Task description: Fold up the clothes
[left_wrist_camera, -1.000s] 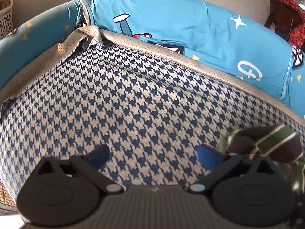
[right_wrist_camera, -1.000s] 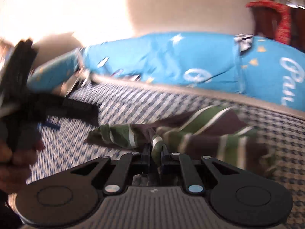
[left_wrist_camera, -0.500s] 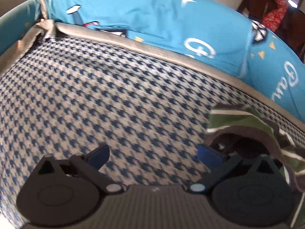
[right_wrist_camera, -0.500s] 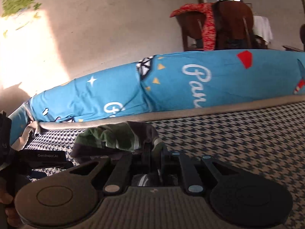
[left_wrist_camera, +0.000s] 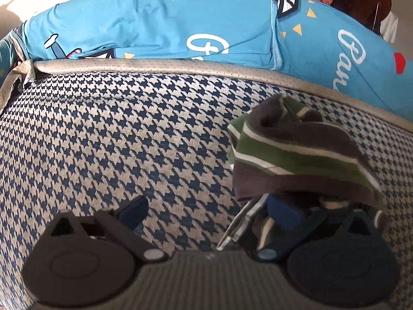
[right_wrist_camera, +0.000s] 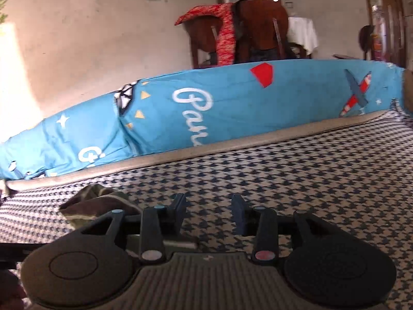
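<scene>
My left tool (left_wrist_camera: 206, 213) stands wide open over the houndstooth bed cover (left_wrist_camera: 116, 142). The striped green and brown garment (left_wrist_camera: 296, 155) lies bunched on the cover, draped across the tool's right finger (left_wrist_camera: 282, 213); whether that pad touches cloth I can't quite tell. My right tool (right_wrist_camera: 209, 213) has just been opening, nothing between its jaws, with the garment just left of it. Blue printed bedding (right_wrist_camera: 232, 108) runs along the far edge.
</scene>
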A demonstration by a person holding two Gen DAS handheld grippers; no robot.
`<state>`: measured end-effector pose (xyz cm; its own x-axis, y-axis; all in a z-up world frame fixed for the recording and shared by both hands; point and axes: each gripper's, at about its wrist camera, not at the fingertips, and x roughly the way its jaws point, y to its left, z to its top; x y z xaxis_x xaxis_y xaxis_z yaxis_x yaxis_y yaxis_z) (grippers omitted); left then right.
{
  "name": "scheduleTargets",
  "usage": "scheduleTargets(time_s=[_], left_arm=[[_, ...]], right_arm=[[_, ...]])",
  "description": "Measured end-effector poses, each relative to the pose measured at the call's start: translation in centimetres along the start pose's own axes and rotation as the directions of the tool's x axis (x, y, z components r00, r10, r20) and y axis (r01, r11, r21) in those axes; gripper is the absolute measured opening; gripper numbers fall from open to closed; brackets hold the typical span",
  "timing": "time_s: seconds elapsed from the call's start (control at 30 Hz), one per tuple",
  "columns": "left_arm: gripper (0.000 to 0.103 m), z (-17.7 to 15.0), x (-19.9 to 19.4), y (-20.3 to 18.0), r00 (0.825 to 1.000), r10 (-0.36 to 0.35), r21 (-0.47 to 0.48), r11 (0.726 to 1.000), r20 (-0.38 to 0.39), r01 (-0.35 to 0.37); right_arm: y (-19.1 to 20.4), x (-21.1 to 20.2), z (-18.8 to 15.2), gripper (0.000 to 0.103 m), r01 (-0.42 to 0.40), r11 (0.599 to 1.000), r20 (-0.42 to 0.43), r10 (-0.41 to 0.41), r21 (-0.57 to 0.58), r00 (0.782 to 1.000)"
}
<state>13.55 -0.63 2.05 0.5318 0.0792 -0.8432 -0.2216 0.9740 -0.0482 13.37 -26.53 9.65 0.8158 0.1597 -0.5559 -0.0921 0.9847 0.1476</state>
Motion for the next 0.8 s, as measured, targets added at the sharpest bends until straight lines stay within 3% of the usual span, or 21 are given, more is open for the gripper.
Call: scheduleTargets(time_s=[0.17, 0.23, 0.33, 0.53, 0.63, 0.7, 0.8], left_arm=[[0.103, 0.2, 0.2, 0.1, 1.000, -0.019, -0.020, 1.000, 0.003, 0.019], [0.103, 0.2, 0.3, 0.3, 1.000, -0.017, -0.026, 1.000, 0.004, 0.017], [0.103, 0.5, 0.4, 0.8, 1.000, -0.022, -0.045, 0.999, 0.000, 0.022], [0.103, 1.0, 0.5, 1.7, 1.000, -0.012, -0.078, 0.997, 0.010, 0.012], [0.103, 1.1, 0.6, 2.0, 1.000, -0.010, -0.089, 0.996, 0.010, 0.011], [0.103, 1.2, 0.6, 2.2, 1.000, -0.012, -0.095, 0.995, 0.010, 0.012], [0.103, 1.1, 0.5, 2.2, 1.000, -0.009, -0.094, 0.996, 0.013, 0.010]], right_arm=[[0.8, 1.4, -0.6, 0.045, -0.175, 0.984, -0.079, 0.177, 0.033, 0.981], [1.6, 1.9, -0.9, 0.055, -0.239, 0.971, -0.099, 0.241, 0.024, 0.966], [3.3, 2.5, -1.6, 0.066, -0.291, 0.956, -0.106, 0.285, -0.046, 0.953], [6.5, 3.7, -3.0, 0.072, -0.352, 0.917, -0.140, 0.329, -0.189, 0.934], [7.6, 4.6, -3.6, 0.072, -0.337, 0.914, -0.149, 0.309, -0.225, 0.939], [8.1, 5.1, -3.8, 0.070, -0.292, 0.926, -0.128, 0.269, -0.240, 0.955], [7.4, 5.3, -3.4, 0.045, -0.276, 0.943, -0.107, 0.260, -0.187, 0.960]])
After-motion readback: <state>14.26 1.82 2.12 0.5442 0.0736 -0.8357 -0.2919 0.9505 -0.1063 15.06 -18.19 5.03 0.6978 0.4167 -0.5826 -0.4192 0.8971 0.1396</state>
